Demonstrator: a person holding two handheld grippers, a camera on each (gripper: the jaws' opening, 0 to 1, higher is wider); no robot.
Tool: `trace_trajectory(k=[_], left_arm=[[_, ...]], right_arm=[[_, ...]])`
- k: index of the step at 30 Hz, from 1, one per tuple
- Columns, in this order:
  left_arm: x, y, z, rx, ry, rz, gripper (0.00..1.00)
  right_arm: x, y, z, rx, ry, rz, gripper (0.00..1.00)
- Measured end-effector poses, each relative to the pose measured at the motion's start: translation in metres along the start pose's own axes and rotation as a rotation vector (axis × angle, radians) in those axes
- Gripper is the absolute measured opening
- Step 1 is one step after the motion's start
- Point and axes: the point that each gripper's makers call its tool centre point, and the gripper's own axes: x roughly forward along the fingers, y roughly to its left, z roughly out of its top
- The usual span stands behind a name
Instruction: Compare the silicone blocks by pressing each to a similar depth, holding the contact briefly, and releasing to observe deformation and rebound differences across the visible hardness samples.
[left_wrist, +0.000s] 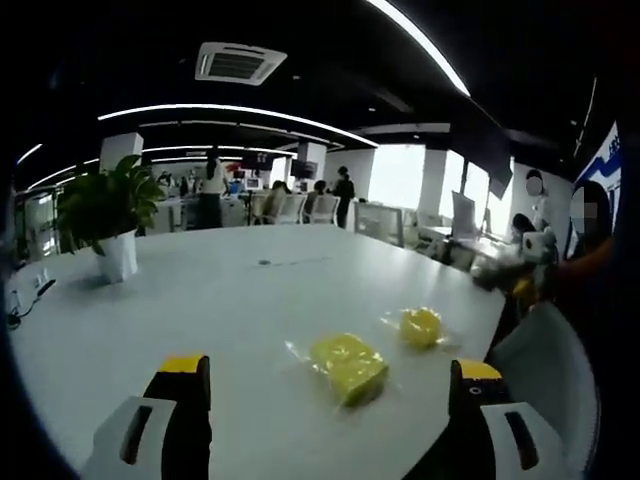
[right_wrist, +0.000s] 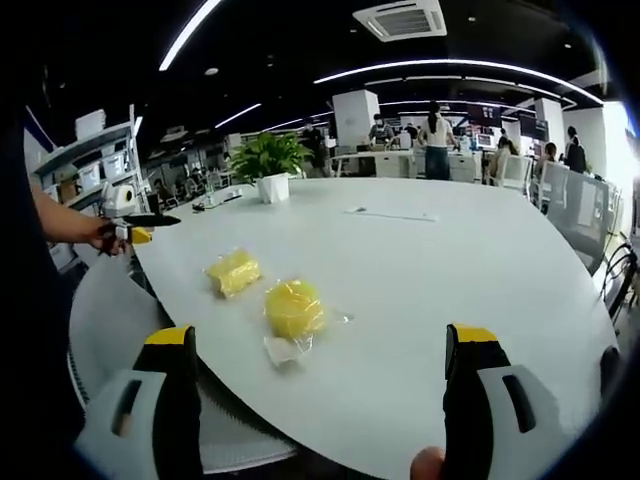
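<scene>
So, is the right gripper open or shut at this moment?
Open. In the right gripper view, the right gripper has its fingers far apart, with bare table between them, holding nothing.

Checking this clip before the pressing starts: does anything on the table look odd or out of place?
Both yellow silicone blocks, the rectangular one and the round one, are still sealed in clear plastic wrap, so pressing would go through the film. The table shows no spill or damage. Both grippers, left and right, are open.

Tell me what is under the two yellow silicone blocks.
Both yellow silicone blocks lie in clear plastic wrappers on the white table. The table surface directly beneath them is covered.
</scene>
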Motion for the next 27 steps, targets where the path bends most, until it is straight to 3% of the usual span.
trace_trajectory(k=[6,11,14,27], left_arm=[[-0.006,0.000,0.000,-0.013,-0.015,0.009,1.00],[-0.004,-0.005,0.001,-0.004,-0.023,-0.003,1.00],[0.000,-0.004,-0.005,-0.009,0.003,-0.003,1.00],[0.001,-0.001,0.006,0.001,-0.016,-0.014,1.00]], right_arm=[[0.000,0.007,-0.003,-0.001,0.024,0.012,0.97],[0.000,0.011,0.003,-0.009,0.007,0.015,0.97],[-0.001,0.008,0.000,0.017,0.014,0.000,0.97],[-0.001,0.010,0.004,0.011,0.005,-0.009,0.97]])
